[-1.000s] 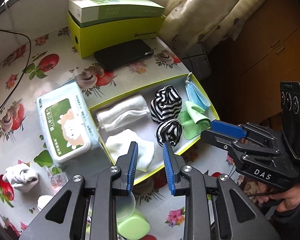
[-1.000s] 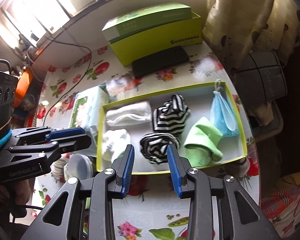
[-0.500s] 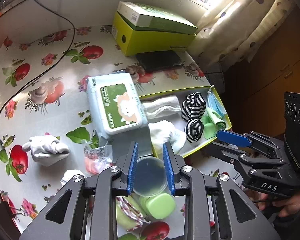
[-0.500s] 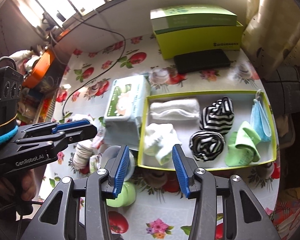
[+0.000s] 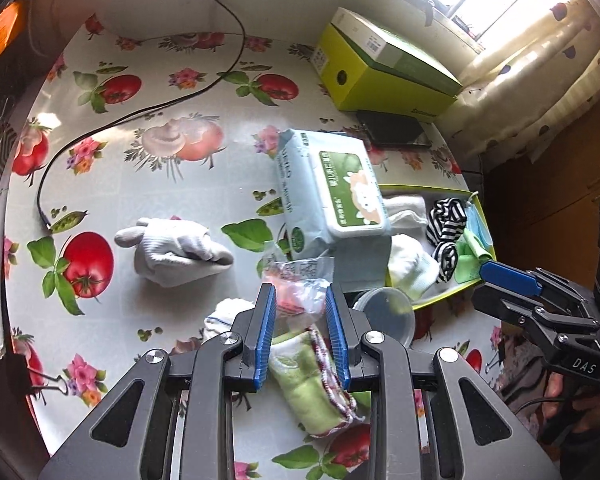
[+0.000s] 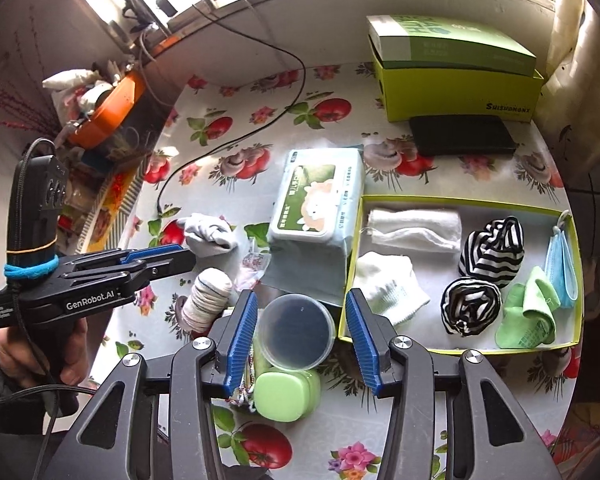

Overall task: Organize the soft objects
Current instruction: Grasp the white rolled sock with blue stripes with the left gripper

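A yellow-rimmed tray point(image 6: 460, 201) point(image 5: 436, 299) holds a white gauze roll point(image 6: 416, 224), a white sock point(image 6: 388, 286), two striped rolls point(image 6: 492, 246), a green sock point(image 6: 530, 314) and a blue mask point(image 6: 562, 270). Loose on the table lie a white glove point(image 5: 176, 250) point(image 6: 210, 234), a rolled white sock point(image 6: 206, 300) and a green cloth with a red-white edge point(image 5: 312, 380). My left gripper point(image 5: 300, 336) is open above the green cloth. My right gripper point(image 6: 302, 338) is open, wide, above a clear round lid point(image 6: 296, 330).
A wipes pack point(image 6: 316, 200) lies left of the tray. A small plastic bag point(image 5: 296, 284), a green soap case point(image 6: 286, 394), a black phone point(image 6: 462, 134), a yellow-green box point(image 6: 456, 76) and a black cable point(image 5: 140, 112) are on the flowered tablecloth.
Both grippers have swung left, away from the tray toward the loose items. The right gripper has opened wider. The left gripper now hangs over the green cloth.
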